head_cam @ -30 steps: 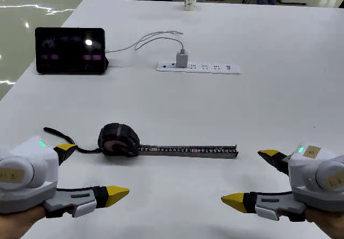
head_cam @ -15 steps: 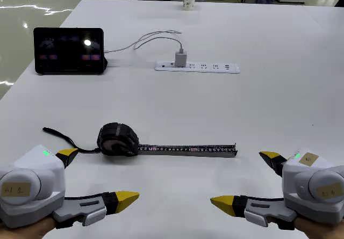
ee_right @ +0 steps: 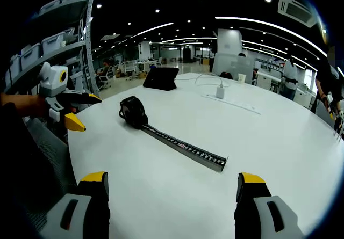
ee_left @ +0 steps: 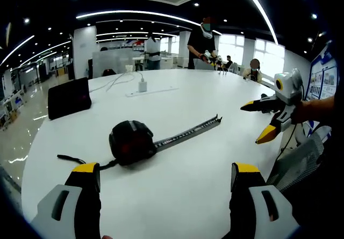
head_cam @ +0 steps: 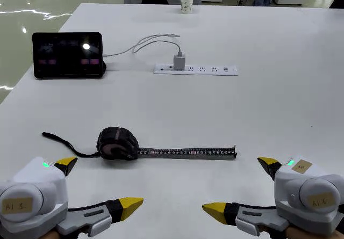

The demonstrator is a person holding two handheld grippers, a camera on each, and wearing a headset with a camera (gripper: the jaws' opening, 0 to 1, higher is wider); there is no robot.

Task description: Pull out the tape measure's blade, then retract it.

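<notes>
Lying beyond hand-held grippers (head_cam: 102, 182) (head_cam: 237, 184): tape measure (head_cam: 117, 142)

Black tape measure (head_cam: 117, 143), dark blade (head_cam: 188, 152) with pale markings, white table (head_cam: 269, 104), grey fingers (head_cam: 130, 204) tipped yellow

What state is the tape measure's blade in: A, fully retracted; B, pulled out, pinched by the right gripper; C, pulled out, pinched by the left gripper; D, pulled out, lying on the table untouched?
D: the blade lies extended from the case on the table, with the left gripper and right gripper both open and apart from it.
</notes>
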